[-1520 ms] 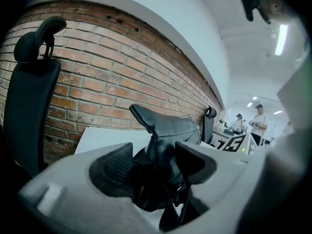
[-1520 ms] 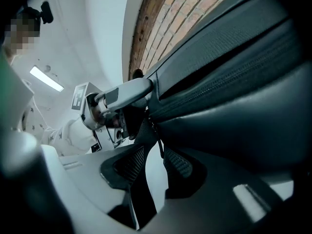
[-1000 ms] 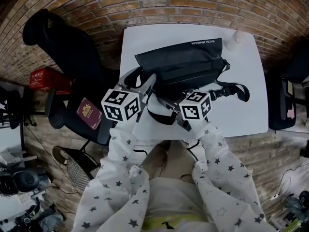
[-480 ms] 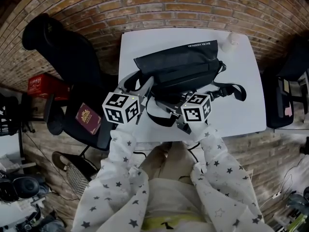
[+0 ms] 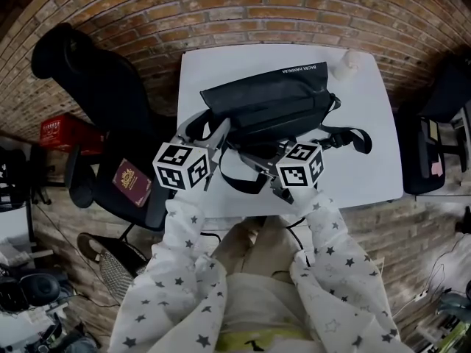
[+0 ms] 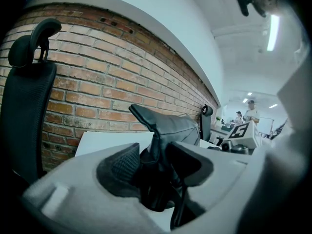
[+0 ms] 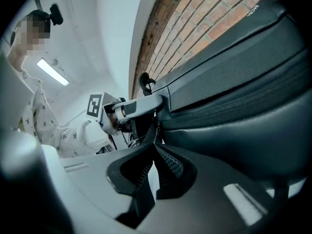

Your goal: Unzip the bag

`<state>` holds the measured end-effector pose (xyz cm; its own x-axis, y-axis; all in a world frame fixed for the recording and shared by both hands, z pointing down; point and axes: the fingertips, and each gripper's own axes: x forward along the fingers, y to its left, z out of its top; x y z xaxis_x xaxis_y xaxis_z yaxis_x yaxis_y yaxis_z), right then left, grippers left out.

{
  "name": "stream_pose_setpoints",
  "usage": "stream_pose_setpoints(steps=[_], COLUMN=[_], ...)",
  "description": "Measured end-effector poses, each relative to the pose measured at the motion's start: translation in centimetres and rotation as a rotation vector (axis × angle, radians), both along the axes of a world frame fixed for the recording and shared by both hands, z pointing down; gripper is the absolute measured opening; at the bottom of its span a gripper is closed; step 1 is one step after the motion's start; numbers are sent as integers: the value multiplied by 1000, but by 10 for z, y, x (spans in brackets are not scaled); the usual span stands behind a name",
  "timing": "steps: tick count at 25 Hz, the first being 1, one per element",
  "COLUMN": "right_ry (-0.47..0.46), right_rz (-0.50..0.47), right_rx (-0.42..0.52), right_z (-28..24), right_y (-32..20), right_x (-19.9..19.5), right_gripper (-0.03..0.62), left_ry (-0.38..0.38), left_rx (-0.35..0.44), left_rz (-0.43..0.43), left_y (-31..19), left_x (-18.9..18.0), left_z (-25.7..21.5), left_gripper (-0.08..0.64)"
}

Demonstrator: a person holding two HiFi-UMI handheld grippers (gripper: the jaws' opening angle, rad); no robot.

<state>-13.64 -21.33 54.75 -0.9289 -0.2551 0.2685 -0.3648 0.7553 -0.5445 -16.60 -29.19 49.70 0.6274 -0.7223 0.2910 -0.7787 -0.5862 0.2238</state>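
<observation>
A black bag point(image 5: 265, 101) lies on the white table point(image 5: 368, 153). My left gripper point(image 5: 215, 132) is at the bag's left end. In the left gripper view the jaws point(image 6: 153, 162) are closed on a fold of the bag point(image 6: 170, 128) at that end, and both pads touch the fabric. My right gripper point(image 5: 254, 155) lies along the bag's front edge, pointing left. In the right gripper view its jaws point(image 7: 155, 155) are shut on the thin zipper pull point(image 7: 155, 135), which hangs from the zipper line of the bag point(image 7: 243, 91). The left gripper point(image 7: 124, 111) shows just beyond.
A black office chair point(image 5: 96, 87) stands left of the table, with a red booklet point(image 5: 132, 182) on its seat. The bag's strap point(image 5: 353, 134) loops out to the right. A small white object point(image 5: 347, 63) sits at the table's back right corner. A brick wall runs behind.
Both grippers stay at the bag's front edge. The left gripper's cube has drifted slightly left. The bag has not visibly moved.
</observation>
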Motion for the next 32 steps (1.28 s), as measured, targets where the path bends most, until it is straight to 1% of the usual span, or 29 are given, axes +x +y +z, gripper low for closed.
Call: stream_pose_setpoints(steps=[5, 8, 13, 18, 24, 32], right_ry=[78, 109, 137, 123, 183, 204], right_rz=[-13, -13, -6, 1, 0, -6], right_rx=[33, 42, 48, 51, 94, 112], right_z=[1, 0, 0, -7, -8, -10], right_y=[-4, -6, -13, -19, -26, -32], right_x=[8, 15, 28, 37, 47, 51], right_gripper=[18, 17, 17, 17, 17, 17], left_ry=[-5, -8, -4, -4, 0, 2], left_rx=[0, -1, 2, 4, 7, 10], left_rz=[-10, -19, -31, -40, -51, -59], left_y=[1, 2, 0, 1, 2, 1], left_x=[0, -1, -1, -1, -1, -2], left_z=[-1, 0, 0, 0, 1, 2], left_gripper=[201, 199, 198, 198, 198, 198])
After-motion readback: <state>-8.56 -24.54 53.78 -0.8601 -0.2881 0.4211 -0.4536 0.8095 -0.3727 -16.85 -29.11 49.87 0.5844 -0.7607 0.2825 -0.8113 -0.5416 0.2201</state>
